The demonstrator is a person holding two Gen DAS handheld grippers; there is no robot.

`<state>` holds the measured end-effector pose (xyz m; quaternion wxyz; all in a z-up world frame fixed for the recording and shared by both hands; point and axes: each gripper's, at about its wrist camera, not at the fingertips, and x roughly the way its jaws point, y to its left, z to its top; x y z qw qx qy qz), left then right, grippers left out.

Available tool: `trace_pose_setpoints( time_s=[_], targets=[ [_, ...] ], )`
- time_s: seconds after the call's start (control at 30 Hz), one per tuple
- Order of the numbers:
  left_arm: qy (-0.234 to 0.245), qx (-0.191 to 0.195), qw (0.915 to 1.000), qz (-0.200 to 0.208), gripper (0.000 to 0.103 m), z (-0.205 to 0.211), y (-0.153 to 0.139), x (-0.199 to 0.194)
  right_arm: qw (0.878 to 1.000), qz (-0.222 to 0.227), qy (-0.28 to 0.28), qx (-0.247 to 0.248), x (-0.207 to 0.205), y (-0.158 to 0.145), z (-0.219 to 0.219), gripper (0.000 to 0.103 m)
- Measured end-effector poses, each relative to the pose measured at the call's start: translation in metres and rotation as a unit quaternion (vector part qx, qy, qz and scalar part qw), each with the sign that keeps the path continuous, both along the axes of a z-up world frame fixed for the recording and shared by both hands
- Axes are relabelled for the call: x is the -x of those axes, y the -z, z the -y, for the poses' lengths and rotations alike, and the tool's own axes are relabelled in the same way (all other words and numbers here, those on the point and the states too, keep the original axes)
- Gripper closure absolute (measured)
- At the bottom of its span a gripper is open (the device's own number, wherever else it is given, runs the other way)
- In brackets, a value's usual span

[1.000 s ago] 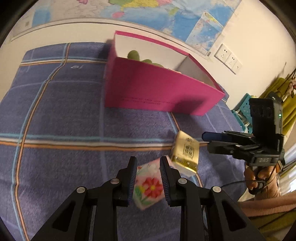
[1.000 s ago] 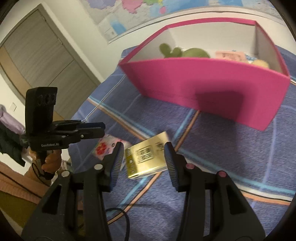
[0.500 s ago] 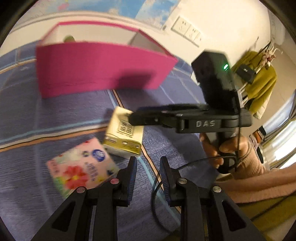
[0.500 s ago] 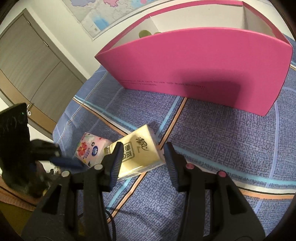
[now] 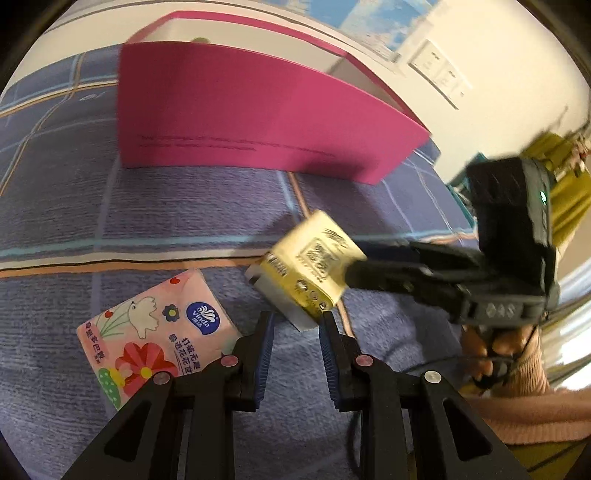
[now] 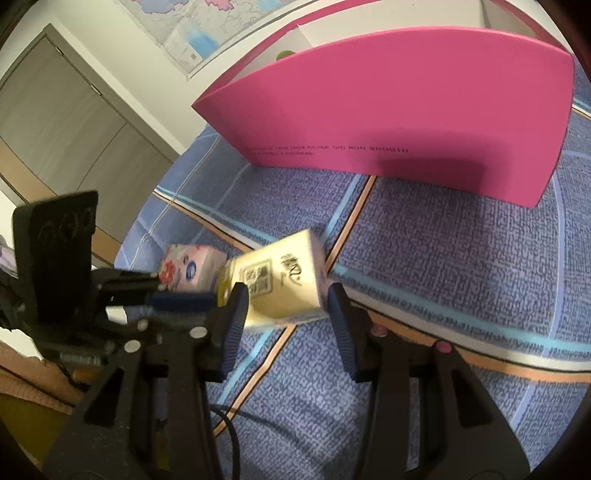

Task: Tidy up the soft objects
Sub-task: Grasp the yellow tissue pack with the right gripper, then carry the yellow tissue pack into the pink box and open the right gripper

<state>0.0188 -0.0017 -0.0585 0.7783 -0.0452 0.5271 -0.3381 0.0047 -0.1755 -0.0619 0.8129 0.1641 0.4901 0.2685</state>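
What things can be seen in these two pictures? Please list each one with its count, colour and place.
storage box: one, pink outside, white inside, far end of the bed cover.
green soft thing: one, only its top shows inside the box.
gold tissue pack: one, between the right gripper's fingers.
floral tissue pack: one, pink, flat on the cover.
bed cover: one, purple with striped lines.
wall map: one, above the box.
wall sockets: white, on the wall.
door: grey.
left gripper: black, empty.
right gripper: black, around the gold pack.
hand: one, pink sleeve.
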Motion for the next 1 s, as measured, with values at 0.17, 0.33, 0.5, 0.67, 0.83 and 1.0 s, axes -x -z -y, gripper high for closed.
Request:
trace_pose_setpoints(
  time_s=[0.17, 0.33, 0.5, 0.67, 0.83, 1.0],
  targets=[
    [-0.008, 0.004, 1.0000, 0.001, 0.078, -0.002, -0.002, -0.007, 0.999, -0.006, -0.019, -0.028, 0.009, -0.002, 0.002, 0.056],
    [-0.003, -0.001, 1.0000, 0.007, 0.078, 0.006, -0.002, -0.011, 1.000, 0.006, 0.003, -0.015, 0.005, -0.007, 0.007, 0.056],
    [-0.006, -0.001, 1.0000, 0.003, 0.078, 0.008, -0.002, -0.018, 1.000, -0.010, 0.003, -0.015, -0.001, 0.003, 0.001, 0.062],
    [0.004, 0.002, 0.9996, 0.029, 0.079, 0.011, -0.018, -0.016, 1.000, -0.005, 0.017, -0.006, -0.003, -0.002, 0.002, 0.064],
    [0.007, 0.013, 0.9977, 0.067, 0.079, 0.015, -0.043, -0.017, 0.999, 0.024, 0.026, -0.002, -0.002, -0.025, 0.007, 0.064],
    [0.004, 0.016, 0.9946, 0.102, 0.079, 0.012, -0.067, -0.025, 0.998, 0.056, 0.029, 0.003, -0.009, -0.051, 0.006, 0.064]
  ],
)
